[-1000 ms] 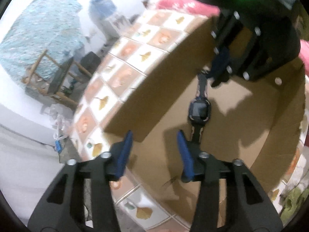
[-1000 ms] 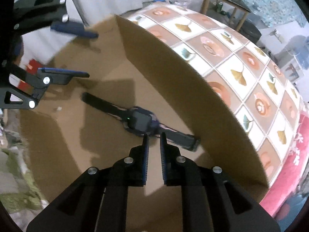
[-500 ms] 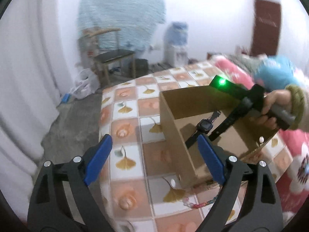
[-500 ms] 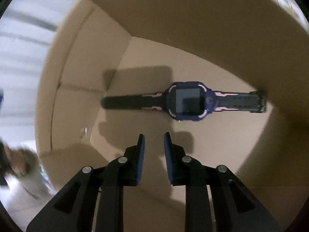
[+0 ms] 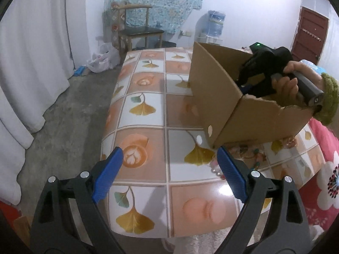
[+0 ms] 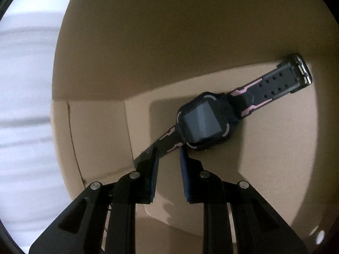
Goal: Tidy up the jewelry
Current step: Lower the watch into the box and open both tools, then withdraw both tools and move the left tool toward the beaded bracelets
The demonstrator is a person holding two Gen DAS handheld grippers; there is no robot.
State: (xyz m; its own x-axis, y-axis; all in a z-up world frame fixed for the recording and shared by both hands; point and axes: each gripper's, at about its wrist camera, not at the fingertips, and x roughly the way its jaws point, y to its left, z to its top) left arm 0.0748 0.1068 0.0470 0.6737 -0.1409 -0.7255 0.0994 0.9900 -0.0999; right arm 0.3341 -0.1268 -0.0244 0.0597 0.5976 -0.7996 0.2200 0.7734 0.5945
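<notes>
Inside the cardboard box (image 6: pixel 264 148), the watch (image 6: pixel 206 120) lies just beyond the narrowly parted right gripper (image 6: pixel 168 150), unheld.

A home, plainly a lived-in room: white curtains (image 5: pixel 31 59) down the left, a wooden chair (image 5: pixel 138 30) against a patterned cloth (image 5: pixel 156 2) on the wall, a water dispenser (image 5: pixel 214 27) in the corner, a red door (image 5: pixel 308 36), and a tile-print table (image 5: pixel 148 114) up front.
</notes>
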